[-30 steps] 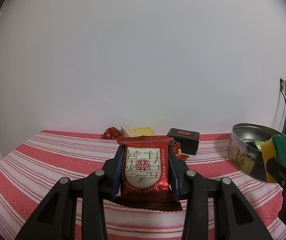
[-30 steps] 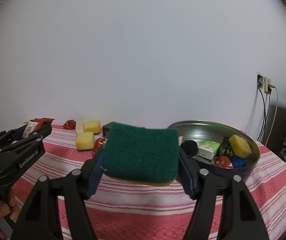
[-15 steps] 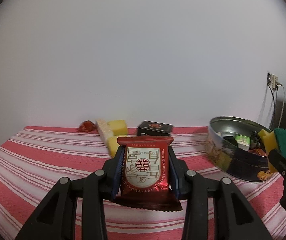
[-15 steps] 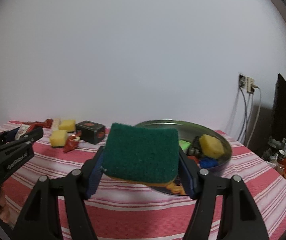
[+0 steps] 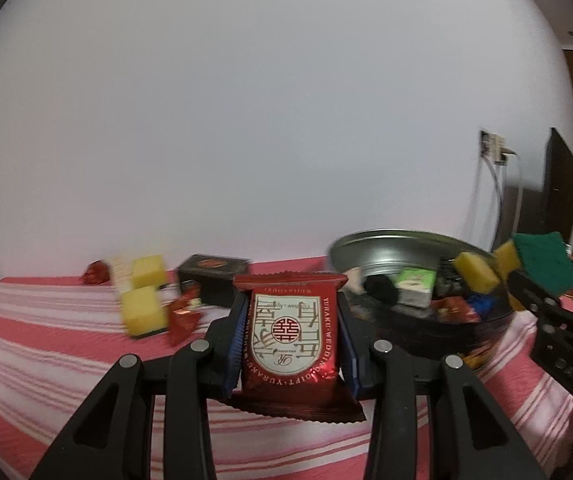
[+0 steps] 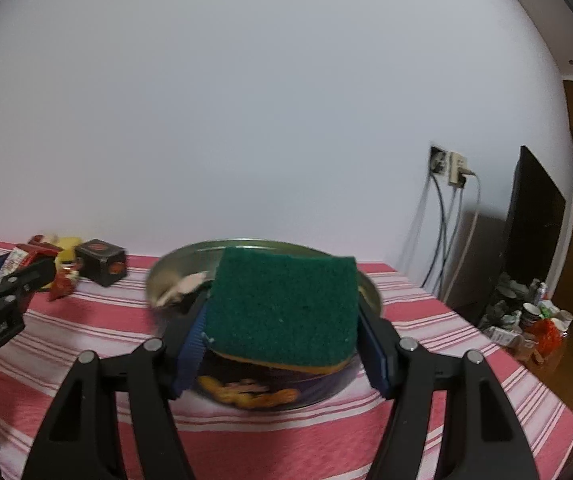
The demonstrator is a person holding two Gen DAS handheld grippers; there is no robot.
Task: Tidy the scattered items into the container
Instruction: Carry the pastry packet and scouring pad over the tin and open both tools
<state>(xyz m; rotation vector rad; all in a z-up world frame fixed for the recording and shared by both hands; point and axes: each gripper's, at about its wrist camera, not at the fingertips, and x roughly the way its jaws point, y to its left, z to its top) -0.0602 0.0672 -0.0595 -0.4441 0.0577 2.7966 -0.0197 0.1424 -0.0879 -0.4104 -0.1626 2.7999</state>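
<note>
Two loads are in my grip at once. My left tongs [image 5: 289, 344] are closed on a red snack packet [image 5: 289, 336], its printed face toward the lens and its crimped lower edge sticking out below the blue pads. My right tongs [image 6: 282, 344] are clamped on a green scouring sponge [image 6: 284, 310], green side up with a thin yellow layer showing along its lower edge.

I take the round metal tin [image 5: 390, 250] as my landmark. It stands on the red-and-white striped worktop [image 5: 46, 344]. From the left wrist view the packet is in the air just left of the tin's rim, and the sponge shows at the tin's right side, level with the rim. From the right wrist view the sponge is directly in front of the tin [image 6: 246, 394] and covers most of its opening; I cannot tell whether it is over the rim or short of it.

Inside the tin I see a yellow sponge block [image 5: 476, 272], a small green-and-white box [image 5: 416, 286], something black and some red and blue wrappers.

Left of the tin, out on the cloth, lie a black box [image 5: 212, 280], two yellow sponge cubes [image 5: 142, 312], a red wrapped candy [image 5: 182, 320] just beside the nearer cube, and another red candy [image 5: 96, 273] farther left by the wall. These are motion-blurred.
</note>
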